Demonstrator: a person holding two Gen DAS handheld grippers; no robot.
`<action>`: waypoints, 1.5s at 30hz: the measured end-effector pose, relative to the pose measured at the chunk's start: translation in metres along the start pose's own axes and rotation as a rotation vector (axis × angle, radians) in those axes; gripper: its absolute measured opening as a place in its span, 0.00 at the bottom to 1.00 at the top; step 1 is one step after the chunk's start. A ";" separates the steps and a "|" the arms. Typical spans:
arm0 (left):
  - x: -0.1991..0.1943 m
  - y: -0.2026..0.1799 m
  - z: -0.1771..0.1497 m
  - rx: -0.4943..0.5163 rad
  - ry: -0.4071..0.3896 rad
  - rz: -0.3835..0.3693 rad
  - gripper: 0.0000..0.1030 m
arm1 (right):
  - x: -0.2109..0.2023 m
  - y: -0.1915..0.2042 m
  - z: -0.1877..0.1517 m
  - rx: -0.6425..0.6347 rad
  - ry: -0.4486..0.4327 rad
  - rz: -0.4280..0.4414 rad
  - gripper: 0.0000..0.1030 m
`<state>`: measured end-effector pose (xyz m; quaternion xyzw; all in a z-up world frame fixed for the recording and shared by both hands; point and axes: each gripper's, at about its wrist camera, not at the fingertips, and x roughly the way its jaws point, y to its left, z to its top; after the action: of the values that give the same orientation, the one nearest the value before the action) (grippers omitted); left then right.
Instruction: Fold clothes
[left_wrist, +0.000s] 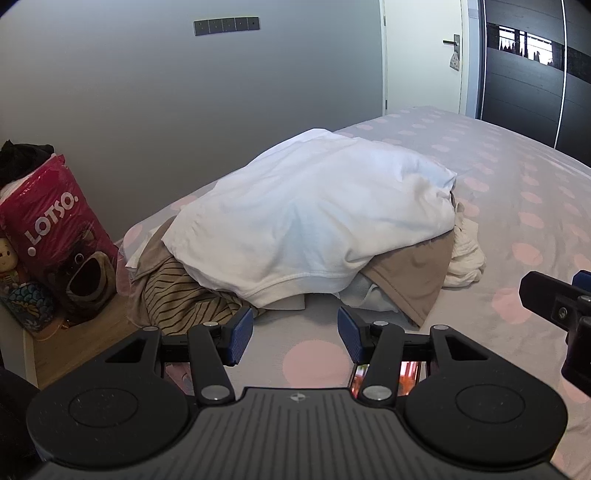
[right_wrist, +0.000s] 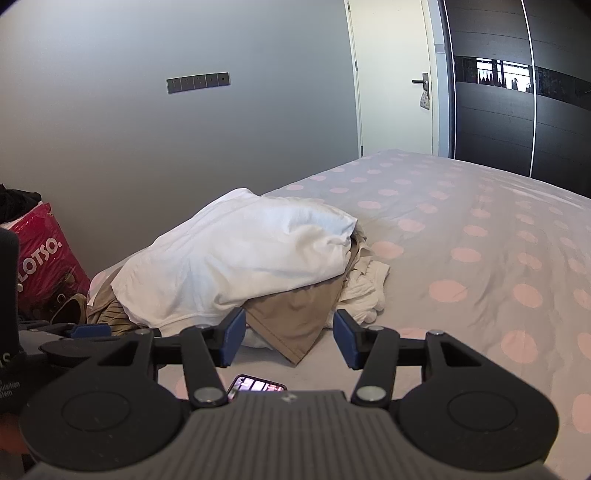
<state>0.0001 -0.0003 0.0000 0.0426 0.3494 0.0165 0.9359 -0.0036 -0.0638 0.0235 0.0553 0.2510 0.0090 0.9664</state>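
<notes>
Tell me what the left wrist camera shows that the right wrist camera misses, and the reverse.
Only the left wrist view shows the small doll beside the pink bag and the bear printed on it. Only the right wrist view shows most of the phone lying on the bed; the left shows just slivers of it. Both show the clothes pile topped by a white garment, the tan garment, the dotted bedsheet, the door, and both grippers open, holding nothing.
</notes>
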 end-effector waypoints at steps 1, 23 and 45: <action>0.000 -0.002 0.000 0.011 0.001 0.010 0.47 | 0.000 0.000 0.000 -0.002 0.001 -0.002 0.54; -0.007 -0.014 -0.001 0.038 0.008 -0.030 0.47 | -0.002 -0.002 -0.002 0.008 -0.010 0.013 0.54; -0.008 -0.017 0.000 0.039 0.010 -0.021 0.47 | -0.002 -0.001 -0.004 0.009 -0.008 0.016 0.54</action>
<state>-0.0059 -0.0181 0.0034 0.0573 0.3546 0.0001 0.9333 -0.0076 -0.0646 0.0213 0.0618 0.2468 0.0155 0.9670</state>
